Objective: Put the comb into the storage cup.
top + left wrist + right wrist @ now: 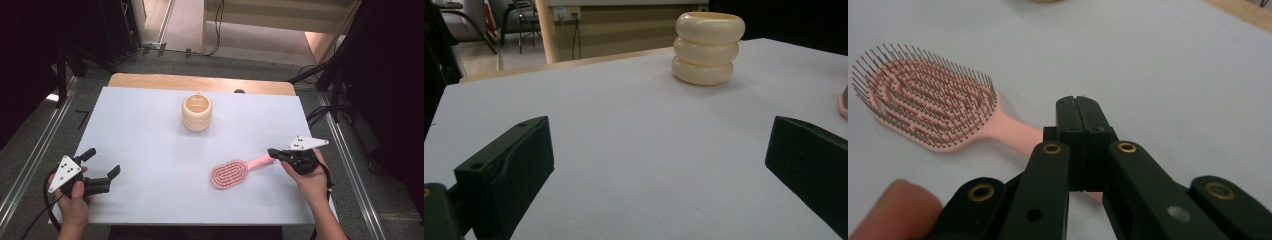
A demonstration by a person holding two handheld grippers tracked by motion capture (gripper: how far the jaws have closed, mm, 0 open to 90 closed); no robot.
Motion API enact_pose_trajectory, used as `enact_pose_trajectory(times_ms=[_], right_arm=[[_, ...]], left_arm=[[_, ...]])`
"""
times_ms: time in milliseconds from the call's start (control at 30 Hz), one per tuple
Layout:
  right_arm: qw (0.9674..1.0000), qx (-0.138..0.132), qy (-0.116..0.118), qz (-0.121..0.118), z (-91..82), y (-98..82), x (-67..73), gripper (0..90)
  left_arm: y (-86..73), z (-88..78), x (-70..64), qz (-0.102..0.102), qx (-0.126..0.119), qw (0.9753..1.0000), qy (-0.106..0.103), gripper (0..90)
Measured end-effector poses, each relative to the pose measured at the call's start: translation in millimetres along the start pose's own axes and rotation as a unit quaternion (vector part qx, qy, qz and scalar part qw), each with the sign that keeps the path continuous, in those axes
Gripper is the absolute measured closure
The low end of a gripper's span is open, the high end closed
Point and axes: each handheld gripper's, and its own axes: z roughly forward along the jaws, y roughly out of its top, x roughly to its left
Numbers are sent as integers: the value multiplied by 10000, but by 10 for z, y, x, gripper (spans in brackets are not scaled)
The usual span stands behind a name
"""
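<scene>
Right gripper (274,152) sits at the handle end of the pink hairbrush (230,173), jaws fully together. In the right gripper view (1079,100) the two jaws meet flush with no gap, and the brush handle (1015,134) runs in under them from the left. Can't tell whether the handle is actually pinched or the shut jaws just sit over it; the contact point is hidden behind the jaw bodies.

Brush lies bristles up on the white table (150,130), near right of centre, head pointing toward the person's left. A fingertip (890,210) intrudes at the bottom left of the right gripper view, blurred.

Left gripper (104,163) is at the near left edge of the table, jaws spread wide, nothing between them. Left gripper view (659,170) confirms: bare table between both jaws.

Cream ribbed cup (197,112) stands upright toward the far middle of the table, well apart from both grippers; also seen in the left gripper view (708,47), where a sliver of the pink brush (844,102) is cut off at the right edge.
</scene>
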Motion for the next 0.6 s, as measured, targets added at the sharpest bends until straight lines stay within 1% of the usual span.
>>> enact_pose_trajectory(times_ms=[33, 67, 100, 133, 200, 233, 267, 333, 367, 400, 433, 467, 533, 600], right_arm=[[9999, 141, 6, -46, 40, 33, -25, 874], [9999, 141, 6, -46, 40, 33, -25, 874], [9998, 195, 29, -14, 53, 50, -42, 874], [9995, 292, 81, -1, 80, 88, -96, 875], [9993, 376, 77, -15, 110, 113, -136, 875], [9993, 376, 77, -15, 110, 113, -136, 875], [9989, 461, 92, 24, 154, 131, -185, 874], [9982, 577, 139, 68, 204, 138, -228, 874], [9982, 577, 139, 68, 204, 138, -228, 874], [9974, 715, 101, 81, 269, 136, -261, 874], [9974, 715, 101, 81, 269, 136, -261, 874], [9969, 772, 121, 127, 315, 129, -274, 874], [9967, 796, 129, 116, 336, 125, -279, 874], [9953, 952, 116, 112, 388, 114, -289, 874]], left_arm=[[0, 0, 0, 7, 2, 10000, -2, 0], [0, 2, -1, 2, 2, 10000, -5, 0], [0, 2, 0, 7, 5, 10000, -10, 0], [1, 3, -1, 6, 6, 10000, -10, 0], [1, 3, -1, 17, 4, 10000, -11, 0], [1, 3, -1, 17, 4, 10000, -11, 0], [1, 3, -1, 15, 3, 10000, -6, 0], [1, -1, 1, 28, -6, 10000, -9, 0], [1, -1, 1, 28, -6, 10000, -9, 0], [1, -3, 0, 20, -13, 10000, -7, 0], [1, -5, 1, 22, -11, 10000, -8, 0], [1, -7, 2, 22, -10, 10000, -17, 0], [0, -11, 3, 27, -5, 10000, -30, 0], [0, -13, 5, 21, -21, 10000, -42, 0]])
